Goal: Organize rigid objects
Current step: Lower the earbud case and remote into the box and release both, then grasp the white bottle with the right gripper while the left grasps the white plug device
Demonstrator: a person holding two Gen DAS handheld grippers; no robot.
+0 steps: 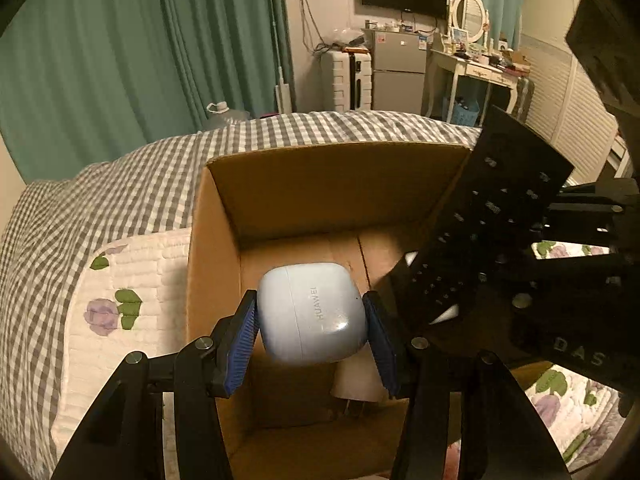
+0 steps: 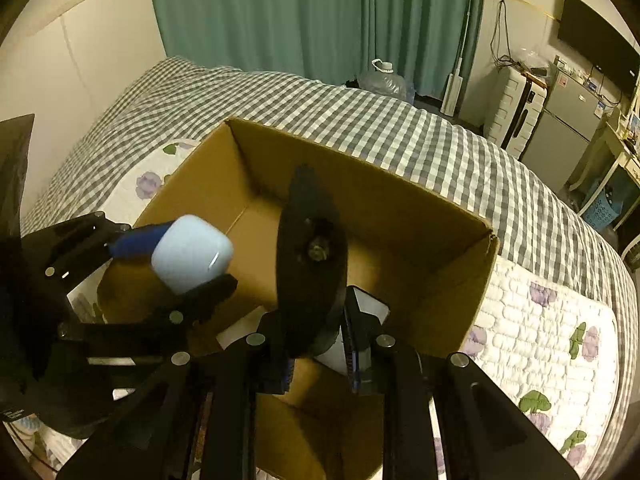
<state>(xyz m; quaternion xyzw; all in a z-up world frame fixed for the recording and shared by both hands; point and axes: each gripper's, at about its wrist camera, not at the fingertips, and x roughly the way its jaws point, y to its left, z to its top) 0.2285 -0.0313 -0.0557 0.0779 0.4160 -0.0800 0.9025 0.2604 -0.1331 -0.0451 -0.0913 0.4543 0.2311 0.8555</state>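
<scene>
My left gripper (image 1: 310,326) is shut on a pale blue earbud case (image 1: 312,312) and holds it above the open cardboard box (image 1: 216,216) on the bed. It also shows in the right wrist view (image 2: 192,254). My right gripper (image 2: 318,354) is shut on a flat black perforated plate (image 2: 312,252), held edge-on over the box (image 2: 400,188). In the left wrist view the plate (image 1: 488,232) slants over the box's right side. A white object (image 2: 372,306) lies on the box floor, partly hidden.
The box sits on a floral quilt (image 1: 120,312) over a grey checked bedspread (image 2: 440,136). Green curtains (image 1: 120,40), a water bottle (image 2: 386,78), a suitcase (image 1: 348,80), a small fridge (image 1: 398,68) and a dressing table (image 1: 476,64) stand beyond the bed.
</scene>
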